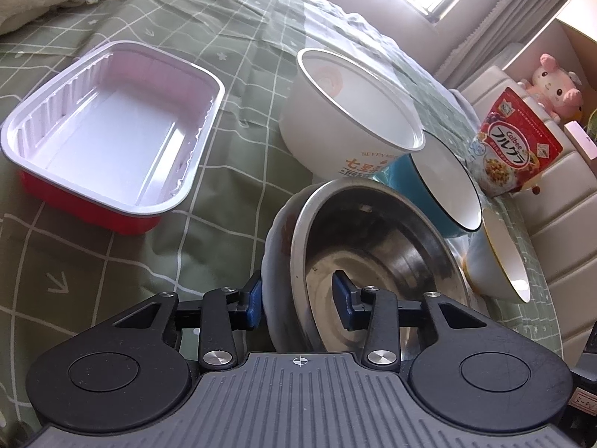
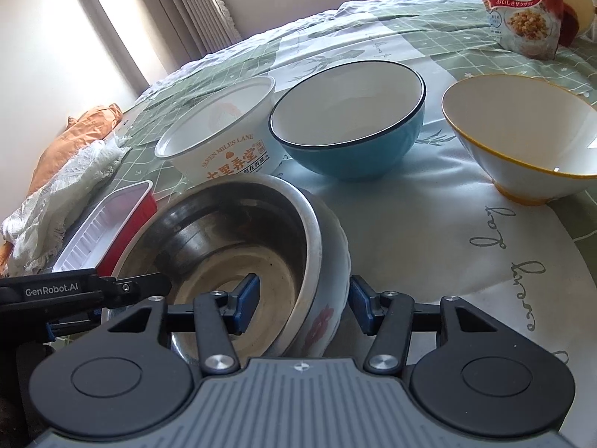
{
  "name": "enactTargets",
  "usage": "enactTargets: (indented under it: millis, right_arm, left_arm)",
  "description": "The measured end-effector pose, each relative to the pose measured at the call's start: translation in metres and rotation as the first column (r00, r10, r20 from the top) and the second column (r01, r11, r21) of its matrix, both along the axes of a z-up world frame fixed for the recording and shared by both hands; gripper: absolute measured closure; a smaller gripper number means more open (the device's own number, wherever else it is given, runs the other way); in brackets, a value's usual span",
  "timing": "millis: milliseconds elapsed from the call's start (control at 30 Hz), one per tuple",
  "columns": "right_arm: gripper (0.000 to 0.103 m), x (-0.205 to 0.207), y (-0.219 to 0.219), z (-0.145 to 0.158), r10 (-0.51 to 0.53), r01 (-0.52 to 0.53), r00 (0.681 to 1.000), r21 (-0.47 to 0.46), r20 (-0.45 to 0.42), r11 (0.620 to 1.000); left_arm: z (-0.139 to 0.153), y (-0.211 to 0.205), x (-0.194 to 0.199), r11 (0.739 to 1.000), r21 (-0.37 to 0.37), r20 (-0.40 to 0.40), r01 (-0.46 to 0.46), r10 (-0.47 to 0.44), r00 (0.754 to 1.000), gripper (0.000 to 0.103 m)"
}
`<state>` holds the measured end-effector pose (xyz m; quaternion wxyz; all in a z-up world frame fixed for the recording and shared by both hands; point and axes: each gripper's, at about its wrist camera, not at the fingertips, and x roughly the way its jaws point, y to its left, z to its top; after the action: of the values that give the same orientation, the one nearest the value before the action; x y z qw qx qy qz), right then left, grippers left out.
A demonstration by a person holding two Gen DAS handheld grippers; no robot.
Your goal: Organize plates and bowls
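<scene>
Straddling one rim from each side: left tool (image 1: pixel 298 298) and right tool (image 2: pixel 302 306) both spread, pads not visibly pressing. Steel bowl (image 1: pixel 373 231) sitting nested in floral bowl (image 2: pixel 328 261) between the fingers, apparently the only stacking done. Lying unstacked on the counter (image 2: pixel 429 216) ahead of the tools: paper bowl (image 2: pixel 224 130), blue bowl (image 2: pixel 350 149), yellow-rimmed bowl (image 2: pixel 522 142), red tray (image 1: pixel 112 134).

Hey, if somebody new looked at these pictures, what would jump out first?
The steel bowl nested in a floral bowl sits nearest, with both grippers, left and right, straddling its rim. Behind it stand a paper bowl, a blue bowl and a yellow-rimmed bowl. A red tray lies on the left.
</scene>
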<state>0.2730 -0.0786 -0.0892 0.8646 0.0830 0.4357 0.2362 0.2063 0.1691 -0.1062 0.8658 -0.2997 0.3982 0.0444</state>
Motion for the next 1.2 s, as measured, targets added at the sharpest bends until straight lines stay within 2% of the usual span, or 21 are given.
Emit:
enactTargets:
  millis: [200, 467, 733, 867, 1000, 1067, 1200]
  right_arm:
    - [0.049, -0.002, 0.003, -0.001, -0.002, 0.002, 1.0, -0.001, 0.0, 1.0]
    - [0.047, -0.001, 0.008, 0.002, 0.005, -0.006, 1.0, -0.009, -0.008, 1.0]
    - [0.047, -0.003, 0.004, 0.001, 0.027, -0.027, 1.0, 0.01, -0.007, 1.0]
    - [0.047, -0.008, -0.006, 0.011, -0.003, 0.004, 0.998, -0.009, 0.069, 1.0]
    - [0.047, -0.012, -0.03, 0.024, -0.023, 0.021, 0.993, 0.024, 0.113, 0.999]
    - [0.047, -0.013, -0.046, 0.029, -0.042, 0.038, 0.991, 0.032, 0.129, 0.999]
    - [0.047, -0.01, -0.084, 0.036, -0.073, 0.073, 0.984, 0.011, 0.161, 0.997]
  left_arm:
    - [0.001, 0.0, -0.001, 1.0, 0.003, 0.0, -0.003, 0.003, 1.0, 0.062]
    - [0.006, -0.001, 0.006, 0.999, 0.044, -0.001, 0.003, -0.003, 1.0, 0.06]
    - [0.004, 0.006, 0.01, 0.999, 0.032, 0.004, -0.014, 0.014, 1.0, 0.061]
    - [0.023, 0.003, 0.0, 0.993, 0.098, 0.064, -0.068, 0.062, 0.996, 0.062]
    - [0.055, -0.008, -0.008, 0.985, 0.131, 0.177, -0.109, 0.085, 0.98, 0.062]
    - [0.067, -0.022, -0.002, 0.988, 0.132, 0.207, -0.078, 0.049, 0.977, 0.062]
    - [0.072, -0.062, 0.018, 0.994, 0.107, 0.202, 0.027, -0.048, 0.978, 0.062]
